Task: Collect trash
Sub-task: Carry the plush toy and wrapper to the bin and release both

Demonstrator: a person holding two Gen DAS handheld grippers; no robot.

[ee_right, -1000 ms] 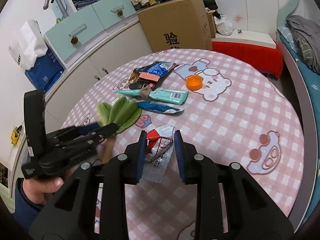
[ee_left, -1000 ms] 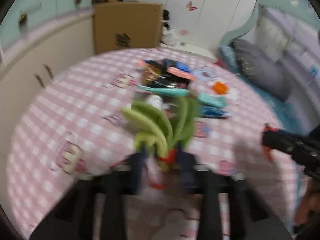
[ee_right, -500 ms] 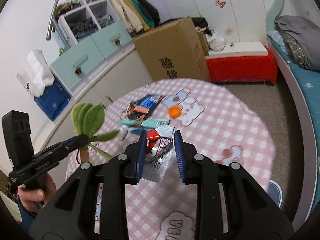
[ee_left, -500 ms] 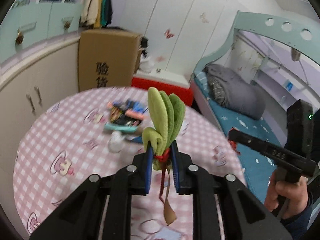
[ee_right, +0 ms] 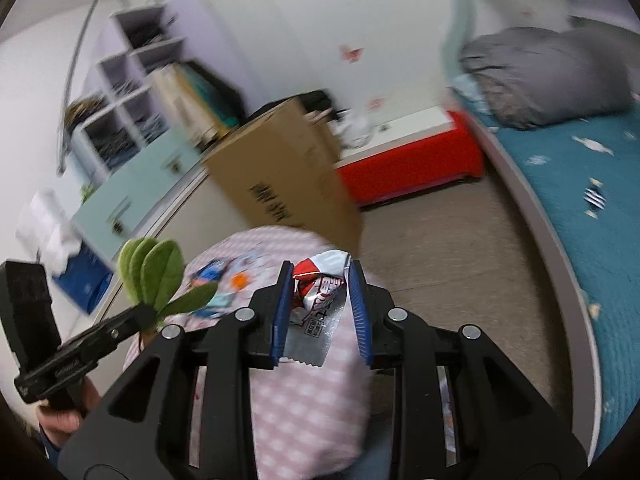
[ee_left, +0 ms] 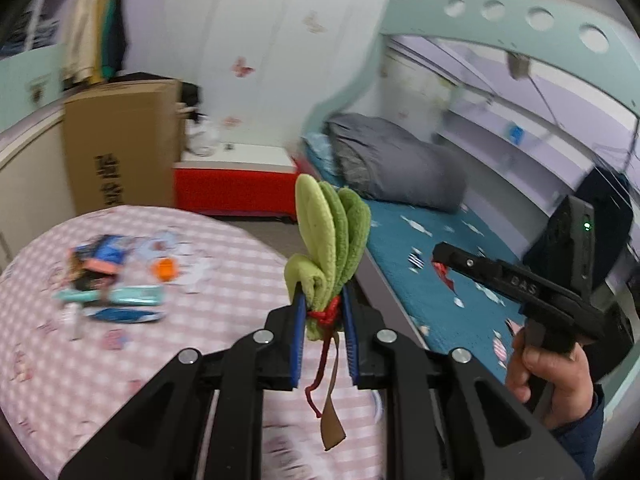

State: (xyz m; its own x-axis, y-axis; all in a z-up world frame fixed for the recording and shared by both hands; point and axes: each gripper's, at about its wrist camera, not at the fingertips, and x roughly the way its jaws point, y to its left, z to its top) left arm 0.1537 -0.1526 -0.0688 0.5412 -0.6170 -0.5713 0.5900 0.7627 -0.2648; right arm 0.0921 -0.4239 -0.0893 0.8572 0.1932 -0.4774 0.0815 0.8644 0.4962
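Trash in both my tongs, held above the round pink-checked table [ee_left: 224, 240]: my left gripper [ee_left: 322, 322] pinches a green felt leaf bundle [ee_left: 332, 236] at its red tie, leaves upright; my right gripper [ee_right: 320, 300] clamps a red-and-silver wrapper [ee_right: 318, 300]. More litter — blue packets [ee_left: 106, 254], an orange cap [ee_left: 166, 269], a teal tube [ee_left: 132, 295] — lies near the table's far edge, before a cardboard box [ee_left: 120, 140].
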